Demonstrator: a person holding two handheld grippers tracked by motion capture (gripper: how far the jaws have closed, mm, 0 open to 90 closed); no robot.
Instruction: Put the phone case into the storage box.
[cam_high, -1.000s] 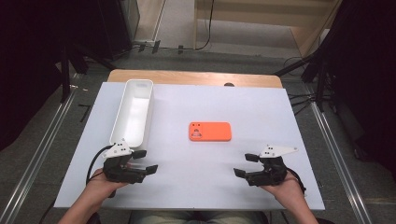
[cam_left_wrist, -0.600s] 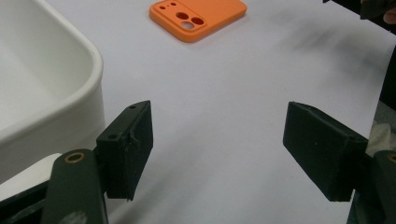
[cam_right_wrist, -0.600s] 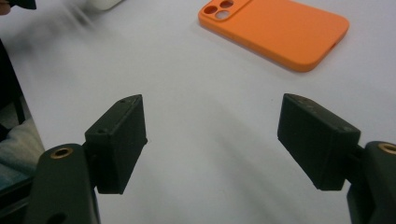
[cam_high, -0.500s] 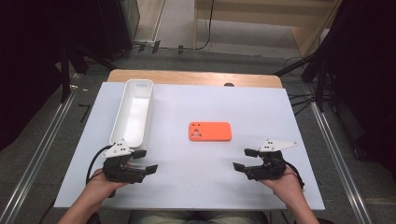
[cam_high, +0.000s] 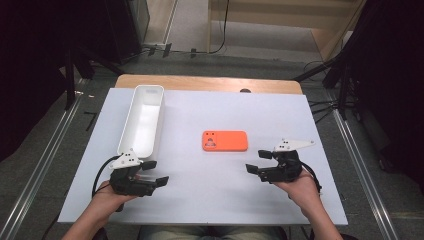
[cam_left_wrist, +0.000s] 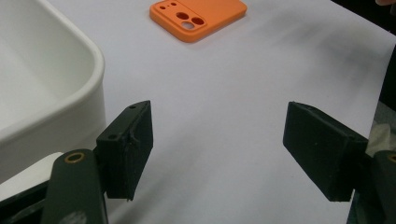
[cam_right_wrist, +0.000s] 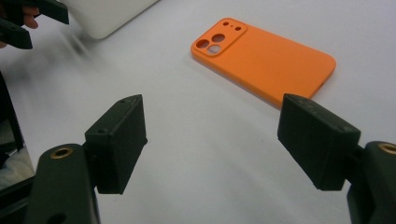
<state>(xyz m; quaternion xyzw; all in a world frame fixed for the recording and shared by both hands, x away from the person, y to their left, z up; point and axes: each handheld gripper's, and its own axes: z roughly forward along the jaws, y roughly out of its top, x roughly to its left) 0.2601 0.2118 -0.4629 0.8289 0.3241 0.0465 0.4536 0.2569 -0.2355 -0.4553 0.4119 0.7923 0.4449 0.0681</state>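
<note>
An orange phone case lies flat in the middle of the white table, camera cutouts at its left end. My right gripper hovers just to the near right of it, open and holding nothing. In the right gripper view the case lies a short way beyond the spread jaws of my right gripper. My left gripper is open at the near left, beside the near end of a long white tray. The left gripper view has the tray wall at the left of my left gripper and the case far ahead.
The white table surface lies on a wooden tabletop whose far edge shows at the back. Metal rails run along the floor on both sides. The left gripper appears at the top left of the right gripper view.
My right gripper has moved a little forward and left, closer to the orange phone case. The left gripper has hardly moved.
</note>
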